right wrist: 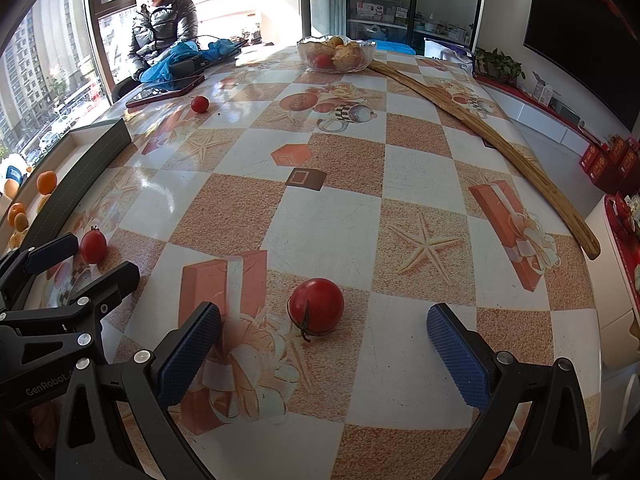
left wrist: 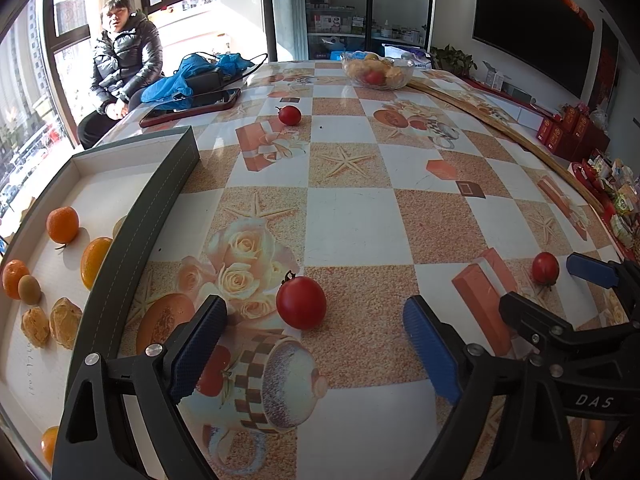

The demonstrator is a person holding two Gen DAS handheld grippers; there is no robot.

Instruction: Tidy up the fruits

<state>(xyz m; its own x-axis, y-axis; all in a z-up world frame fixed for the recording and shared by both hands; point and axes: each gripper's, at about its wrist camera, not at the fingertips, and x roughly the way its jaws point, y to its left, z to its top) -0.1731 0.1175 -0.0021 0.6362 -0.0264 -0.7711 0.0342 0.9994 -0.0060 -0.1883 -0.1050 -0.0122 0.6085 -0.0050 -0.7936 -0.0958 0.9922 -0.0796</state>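
A red tomato [left wrist: 301,302] lies on the patterned tablecloth just ahead of my left gripper [left wrist: 314,314], whose blue pads stand wide apart and do not touch it. Another tomato [right wrist: 317,306] lies stem down in front of my right gripper [right wrist: 324,320], which is open too, its pads well clear on both sides. The two grippers sit side by side: the right gripper [left wrist: 556,288] shows at the edge of the left wrist view. A third tomato [left wrist: 289,115] rests farther back. A shallow box [left wrist: 168,200] on the left holds oranges [left wrist: 62,224], a kiwi [left wrist: 29,289] and walnuts [left wrist: 66,322].
A glass bowl [right wrist: 336,54] with more fruit stands at the far end of the table. A long wooden stick [right wrist: 500,140] lies along the right side. A phone [left wrist: 192,106] and blue bags sit at the back left, where a person [left wrist: 124,60] is seated.
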